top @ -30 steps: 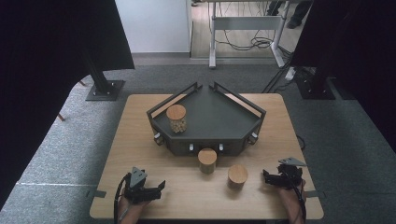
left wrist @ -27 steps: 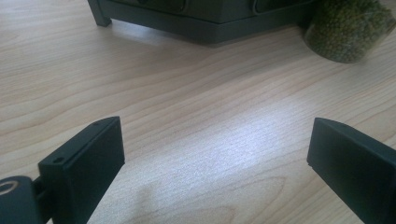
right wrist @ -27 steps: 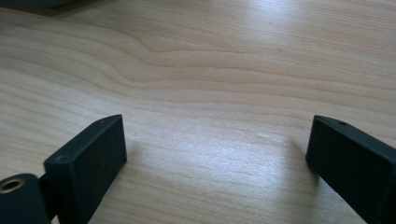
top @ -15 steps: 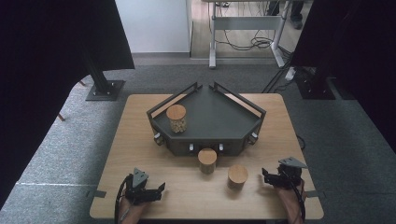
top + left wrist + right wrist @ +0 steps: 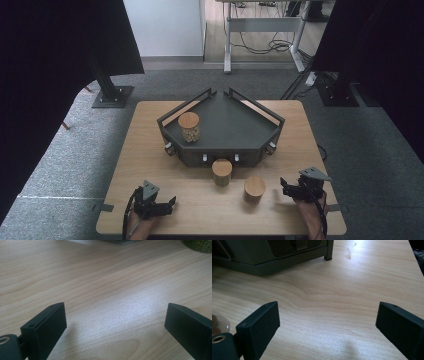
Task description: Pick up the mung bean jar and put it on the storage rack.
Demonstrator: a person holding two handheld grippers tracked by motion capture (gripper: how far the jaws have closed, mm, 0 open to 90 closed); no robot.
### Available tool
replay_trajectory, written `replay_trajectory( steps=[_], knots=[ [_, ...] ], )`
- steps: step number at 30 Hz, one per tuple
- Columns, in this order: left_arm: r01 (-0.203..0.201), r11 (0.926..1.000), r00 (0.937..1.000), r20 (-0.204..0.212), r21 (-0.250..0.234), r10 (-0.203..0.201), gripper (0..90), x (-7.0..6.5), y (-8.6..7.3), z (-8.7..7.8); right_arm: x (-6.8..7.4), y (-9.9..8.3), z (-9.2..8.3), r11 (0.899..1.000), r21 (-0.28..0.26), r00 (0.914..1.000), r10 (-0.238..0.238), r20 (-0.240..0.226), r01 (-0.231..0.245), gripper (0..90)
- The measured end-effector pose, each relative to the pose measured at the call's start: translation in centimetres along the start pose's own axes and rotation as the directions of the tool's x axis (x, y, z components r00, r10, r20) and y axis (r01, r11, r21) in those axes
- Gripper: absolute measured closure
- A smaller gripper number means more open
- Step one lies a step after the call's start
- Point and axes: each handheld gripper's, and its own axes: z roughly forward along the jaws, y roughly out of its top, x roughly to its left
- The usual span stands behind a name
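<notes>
Near the front edge of the worktop [image 5: 150, 165], the right claw [image 5: 284, 189], jaws apart and empty, sits just right of the nearest jar [image 5: 254, 188]; the left claw [image 5: 171, 202], also apart, is farther.

On the light wooden table [image 5: 150, 150], the dark five-sided metal tray [image 5: 235, 125] sits toward the far middle. 1 cork-lidded glass jar [image 5: 189, 126] stands in the tray's left part. 2 more cork-lidded jars stand on the table before the tray: 1 [image 5: 222, 171] just beside its front wall, the other [image 5: 254, 188] nearer the person and to its right.
</notes>
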Motion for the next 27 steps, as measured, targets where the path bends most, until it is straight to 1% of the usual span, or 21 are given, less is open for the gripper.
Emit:
replay_trajectory(
  steps=[2, 13, 19, 27],
  knots=[
    [0.001, 1.0000, 1.0000, -0.001, -0.002, -0.001, 3.9, 0.0, 0.0, 0.0, 0.1, 0.1, -0.2, 1.000, -0.006, 1.0000, -0.001, -0.001, 0.001, 4.7],
    [0.005, 0.9997, 0.9999, -0.012, 0.025, -0.004, 4.3, 0.0, 0.5, 0.3, 0.8, 0.7, -1.2, 0.999, -0.040, 1.0000, -0.006, -0.006, 0.005, 4.7],
    [0.004, 0.9992, 0.9998, -0.019, 0.040, -0.004, 4.7, -0.1, 0.7, 0.4, 1.2, 1.0, -1.6, 0.999, -0.047, 0.9999, -0.002, -0.014, 0.002, 4.7],
    [0.010, 0.9990, 0.9998, -0.018, 0.044, -0.009, 4.8, 0.0, 0.8, 0.5, 1.6, 1.3, -1.9, 0.998, -0.055, 0.9998, -0.003, -0.022, 0.002, 4.6]
  ],
)
